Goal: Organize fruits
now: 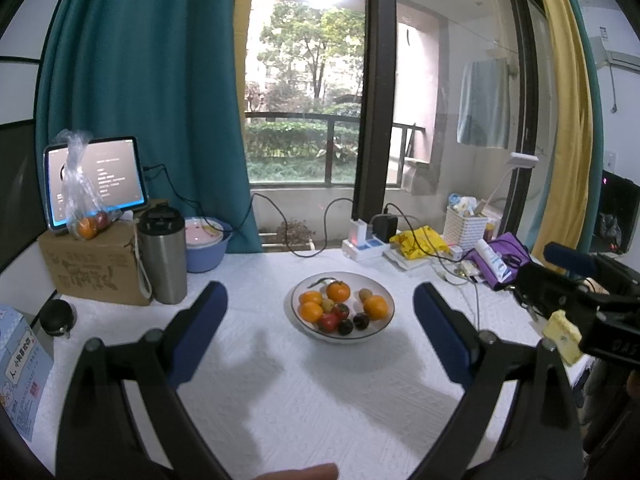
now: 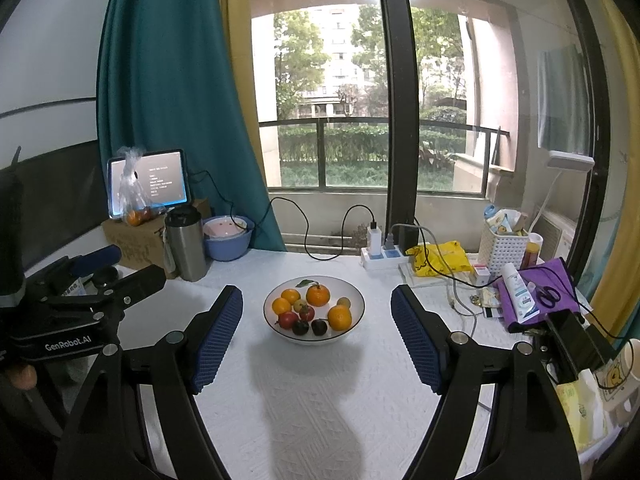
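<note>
A white bowl with a thin dark rim sits near the middle of the tabletop, which is spread with a white textured cloth. It holds four oranges, one with a green leaf on its stem, a couple of small greenish-brown fruits, red ones and two dark purple ones at the near edge. The left gripper hangs above the cloth in front of the bowl, its blue-padded jaws spread wide with nothing between them; the right gripper does the same, jaws wide and empty. The left gripper's body, seen from the right wrist, reads "GenRobot.AI". At the back left a clear plastic bag with an orange and a red fruit stands on a cardboard box, in front of a lit tablet whose text is too small to read. A steel tumbler stands just beside the box.
</note>
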A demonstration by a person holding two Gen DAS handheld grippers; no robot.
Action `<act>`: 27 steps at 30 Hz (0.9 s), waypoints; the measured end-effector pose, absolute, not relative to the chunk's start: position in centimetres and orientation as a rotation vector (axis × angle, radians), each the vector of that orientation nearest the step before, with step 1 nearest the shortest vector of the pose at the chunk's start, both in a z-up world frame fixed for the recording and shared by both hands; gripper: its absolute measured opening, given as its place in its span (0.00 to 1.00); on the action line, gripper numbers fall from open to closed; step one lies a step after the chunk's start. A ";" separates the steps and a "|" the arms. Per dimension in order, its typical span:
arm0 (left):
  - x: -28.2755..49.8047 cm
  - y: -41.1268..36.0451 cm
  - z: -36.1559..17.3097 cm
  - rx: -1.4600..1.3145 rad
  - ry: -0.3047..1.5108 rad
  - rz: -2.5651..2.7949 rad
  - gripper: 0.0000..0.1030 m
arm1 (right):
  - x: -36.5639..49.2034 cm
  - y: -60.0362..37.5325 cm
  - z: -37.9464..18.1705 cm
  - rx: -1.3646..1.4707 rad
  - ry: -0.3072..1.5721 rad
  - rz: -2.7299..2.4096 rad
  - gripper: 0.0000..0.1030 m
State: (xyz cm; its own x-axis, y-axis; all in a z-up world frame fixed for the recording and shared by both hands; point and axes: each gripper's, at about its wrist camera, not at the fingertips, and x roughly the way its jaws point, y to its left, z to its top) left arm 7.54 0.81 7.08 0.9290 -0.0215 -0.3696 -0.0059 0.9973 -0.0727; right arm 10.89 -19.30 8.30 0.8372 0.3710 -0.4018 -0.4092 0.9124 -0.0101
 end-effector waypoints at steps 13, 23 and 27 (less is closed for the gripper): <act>7.5 0.5 7.1 -0.072 0.378 -0.009 0.92 | 10.9 -19.3 8.3 -0.098 0.405 0.414 0.77; 7.5 0.3 7.1 -0.086 0.384 -0.012 0.92 | 10.8 -19.7 8.2 -0.098 0.409 0.410 0.77; 7.2 0.2 7.1 -0.086 0.379 -0.012 0.92 | 10.8 -19.7 8.2 -0.098 0.408 0.412 0.77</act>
State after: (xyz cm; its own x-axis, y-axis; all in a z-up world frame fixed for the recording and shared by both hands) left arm 7.25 0.24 7.10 0.9289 -0.0275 -0.3693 -0.0046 0.9963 -0.0857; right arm 10.83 -19.65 8.18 0.8366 0.3693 -0.4045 -0.4082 0.9128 -0.0109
